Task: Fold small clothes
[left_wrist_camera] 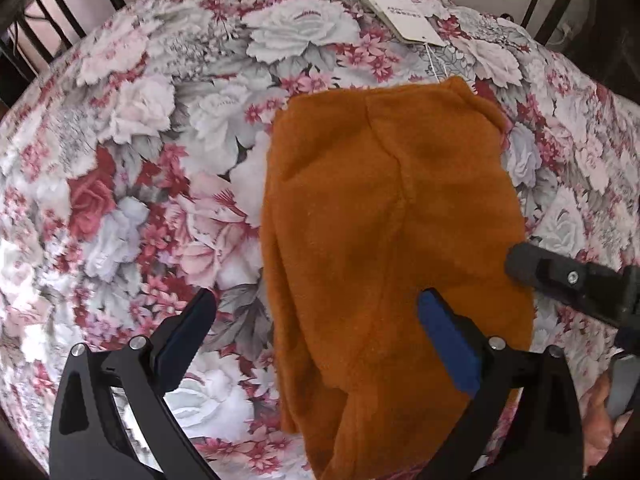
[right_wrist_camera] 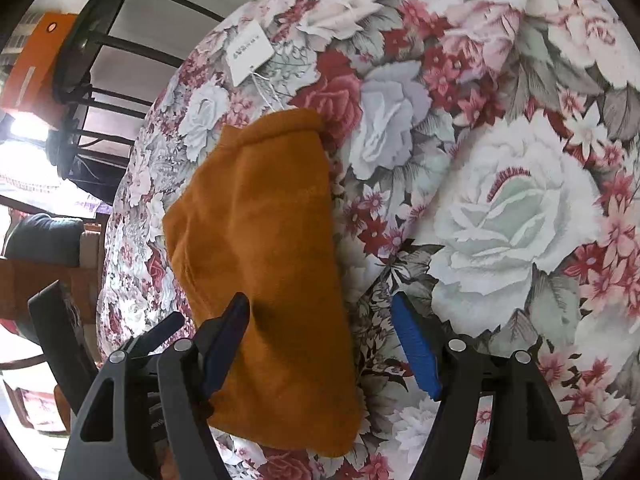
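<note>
Seemingly well under way, the fold has the fuzzy rust-orange knitted garment (left_wrist_camera: 384,216) lying as a narrow, doubled-over bundle on the round bench covered in a pink, red and grey floral cloth (left_wrist_camera: 132,152). Its white paper tag (left_wrist_camera: 408,16) lies on the cloth beyond the far end, joined by a thin string. The left gripper (left_wrist_camera: 316,328) stands wide apart and holds nothing, one blue pad over the cloth, the other over the garment's near part. The right gripper (right_wrist_camera: 320,344) is also spread wide and empty, straddling the garment's right edge. From these warped views I cannot tell how many layers are stacked. Probably one more fold across the length is left, then some tidying of the loose near end.
</note>
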### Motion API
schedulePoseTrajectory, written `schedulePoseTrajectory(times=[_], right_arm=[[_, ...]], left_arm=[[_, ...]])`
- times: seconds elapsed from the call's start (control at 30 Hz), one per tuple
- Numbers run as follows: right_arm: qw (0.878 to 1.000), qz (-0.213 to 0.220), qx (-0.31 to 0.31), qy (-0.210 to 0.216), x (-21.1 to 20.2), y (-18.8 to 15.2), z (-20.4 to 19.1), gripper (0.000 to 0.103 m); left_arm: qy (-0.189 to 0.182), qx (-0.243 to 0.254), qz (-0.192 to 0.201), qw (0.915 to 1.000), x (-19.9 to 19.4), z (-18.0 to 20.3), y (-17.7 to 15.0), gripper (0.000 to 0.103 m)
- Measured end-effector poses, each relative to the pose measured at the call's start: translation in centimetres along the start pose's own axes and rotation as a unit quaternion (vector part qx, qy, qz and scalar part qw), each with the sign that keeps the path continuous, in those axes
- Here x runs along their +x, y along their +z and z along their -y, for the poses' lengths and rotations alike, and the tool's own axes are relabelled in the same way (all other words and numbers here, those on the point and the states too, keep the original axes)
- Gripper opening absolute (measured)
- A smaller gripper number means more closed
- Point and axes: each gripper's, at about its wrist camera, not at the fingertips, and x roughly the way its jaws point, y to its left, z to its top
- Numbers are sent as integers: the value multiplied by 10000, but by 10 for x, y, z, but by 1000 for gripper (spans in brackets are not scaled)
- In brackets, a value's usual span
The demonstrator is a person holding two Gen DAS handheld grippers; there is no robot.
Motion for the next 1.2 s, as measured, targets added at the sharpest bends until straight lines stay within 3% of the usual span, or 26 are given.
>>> schedulePoseTrajectory(times=[0.27,0.43,0.53,0.63,0.73,0.87,1.1,1.2], right_arm=[[9999,17,45,89,3,1,1,75],[9990,-39,151,422,7,3,2,76],[9970,-202,354,663,15,0,8,83],[9929,-271,632,970,21,-2,19,90],[9869,-168,875,1346,21,-4,26,99],[9828,26,1000,1552,19,-10,30,99],[9823,-96,1023,1564,23,-7,30,99],[9823,-179,1068,1531,28,-4,33,100]], left_arm=[[-579,-277,-201,9977,5,-14,-2,98],[-1066,-172,-307,9937,7,-7,-6,98],[-1020,-113,-361,9941,12,-1,-9,99],[-1529,-611,-762,9834,33,-14,-10,99],[-1828,-829,-853,9759,39,-24,-11,99],[-1869,-812,-843,9754,40,-26,-11,99],[-2221,-982,-895,9659,41,-39,-10,99],[-2188,-901,-878,9676,42,-37,-9,99]])
